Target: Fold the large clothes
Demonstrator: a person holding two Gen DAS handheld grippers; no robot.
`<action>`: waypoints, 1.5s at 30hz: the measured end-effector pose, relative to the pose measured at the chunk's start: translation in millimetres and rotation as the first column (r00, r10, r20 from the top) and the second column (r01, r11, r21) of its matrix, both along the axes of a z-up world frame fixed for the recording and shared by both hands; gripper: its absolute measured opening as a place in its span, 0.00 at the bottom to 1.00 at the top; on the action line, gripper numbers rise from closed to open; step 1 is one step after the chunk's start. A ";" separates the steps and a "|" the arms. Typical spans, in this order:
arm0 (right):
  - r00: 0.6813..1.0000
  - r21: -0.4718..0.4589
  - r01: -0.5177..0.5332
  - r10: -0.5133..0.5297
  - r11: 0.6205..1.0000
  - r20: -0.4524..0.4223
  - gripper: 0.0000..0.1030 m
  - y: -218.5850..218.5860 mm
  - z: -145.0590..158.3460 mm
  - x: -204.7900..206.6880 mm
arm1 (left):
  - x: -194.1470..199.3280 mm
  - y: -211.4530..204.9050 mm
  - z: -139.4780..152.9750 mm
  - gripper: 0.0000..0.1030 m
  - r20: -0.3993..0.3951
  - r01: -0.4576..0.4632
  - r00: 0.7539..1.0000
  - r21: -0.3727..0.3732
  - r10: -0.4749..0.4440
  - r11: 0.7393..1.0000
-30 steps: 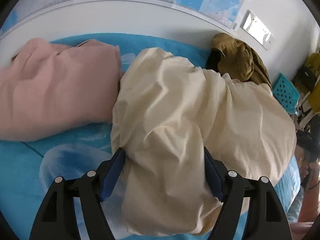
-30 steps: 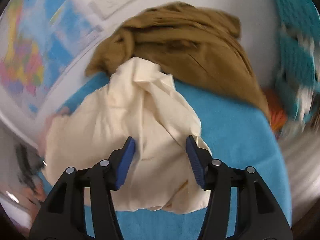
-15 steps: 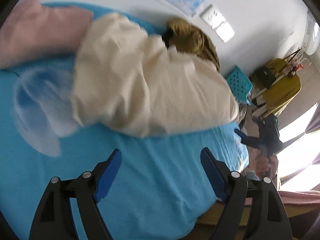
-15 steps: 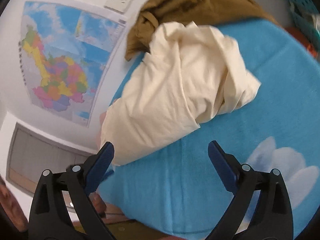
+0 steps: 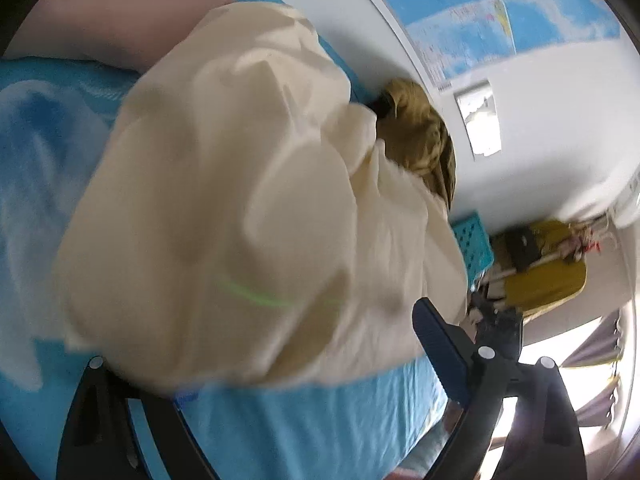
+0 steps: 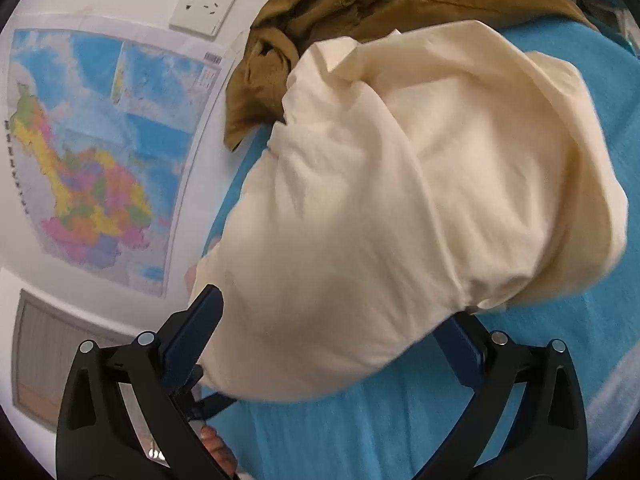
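A large cream garment [image 5: 260, 208] lies bunched on the blue bed sheet [image 5: 304, 432]; it also fills the right wrist view [image 6: 400, 208]. My left gripper [image 5: 280, 360] is open, its jaws wide apart around the garment's near edge; the left finger is hidden under cloth. My right gripper [image 6: 328, 332] is open too, its jaws straddling the garment's other end, with the cloth between the fingers.
A pink garment [image 5: 112, 12] lies at the far left of the bed. An olive-brown garment [image 6: 380, 4] is heaped against the white wall behind the cream one. A map poster [image 6: 92, 152] and sockets [image 6: 208, 4] are on the wall. A teal basket [image 5: 472, 244] stands beyond the bed.
Both grippers let go of the cream garment and drew back with jaws wide, then moved in again; now each straddles an end of the garment.
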State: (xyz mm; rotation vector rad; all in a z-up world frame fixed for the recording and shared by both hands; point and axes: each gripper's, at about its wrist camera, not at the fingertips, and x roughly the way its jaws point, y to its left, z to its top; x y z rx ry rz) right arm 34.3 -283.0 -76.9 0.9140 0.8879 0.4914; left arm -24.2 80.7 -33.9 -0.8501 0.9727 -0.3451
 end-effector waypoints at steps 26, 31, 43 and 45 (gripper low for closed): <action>0.997 -0.045 0.048 -0.045 0.998 0.061 0.38 17.8 -10.2 50.7 | 47.6 -7.4 -4.4 0.50 -0.041 -0.003 0.999 0.013 0.004 1.000; 0.987 -0.038 -0.012 0.018 0.999 0.157 0.22 11.8 19.0 33.4 | 45.8 -16.9 28.8 0.32 0.003 0.036 0.999 0.089 -0.037 0.995; 0.834 -0.023 -0.080 0.080 0.996 0.545 0.21 51.6 172.9 11.4 | 49.6 14.6 176.0 0.25 0.263 0.070 0.956 0.214 -0.126 0.974; 0.807 -0.008 -0.105 0.090 0.994 0.584 0.21 70.9 190.6 19.7 | 48.9 33.9 202.1 0.25 0.318 0.020 0.943 0.251 -0.102 0.968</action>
